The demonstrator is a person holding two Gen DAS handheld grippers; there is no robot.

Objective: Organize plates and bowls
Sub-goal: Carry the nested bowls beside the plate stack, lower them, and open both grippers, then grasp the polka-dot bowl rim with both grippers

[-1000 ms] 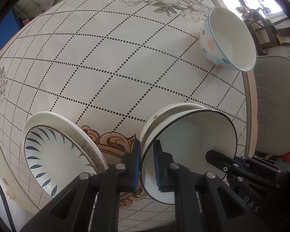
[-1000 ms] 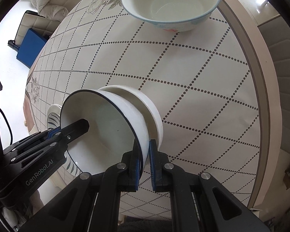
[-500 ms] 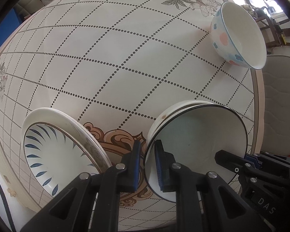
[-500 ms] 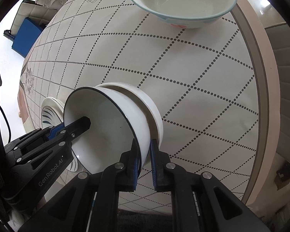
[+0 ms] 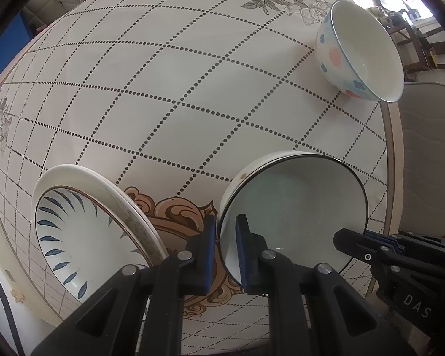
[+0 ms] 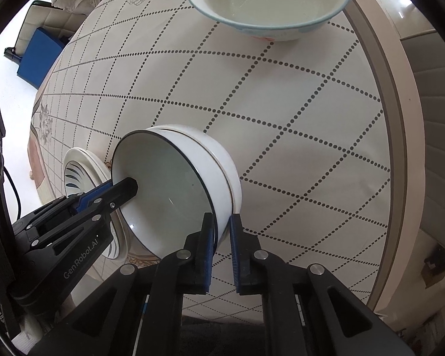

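A white bowl with a black rim [image 5: 293, 207] sits nested and tilted in a plain white bowl [image 5: 252, 166] on the table. My left gripper [image 5: 224, 228] is shut on the black-rimmed bowl's left rim, one pad inside and one outside. My right gripper [image 6: 221, 231] is shut on the opposite rim of that bowl [image 6: 169, 190]; the lower bowl [image 6: 225, 163] shows under it. Each gripper shows in the other's view: the right gripper [image 5: 341, 237] and the left gripper [image 6: 127, 187]. A stack of plates with a blue leaf pattern [image 5: 83, 231] lies to the left.
A larger floral bowl [image 5: 362, 50] stands upright near the table's far right edge, also seen as the floral bowl [image 6: 270, 3]. The round table [image 5: 163, 89] has a dotted diamond cloth. A padded chair [image 5: 424, 154] stands beyond the right edge.
Both grippers keep their hold on the black-rimmed bowl's rim. The views sway slightly; the bowl stays nested in the one beneath.
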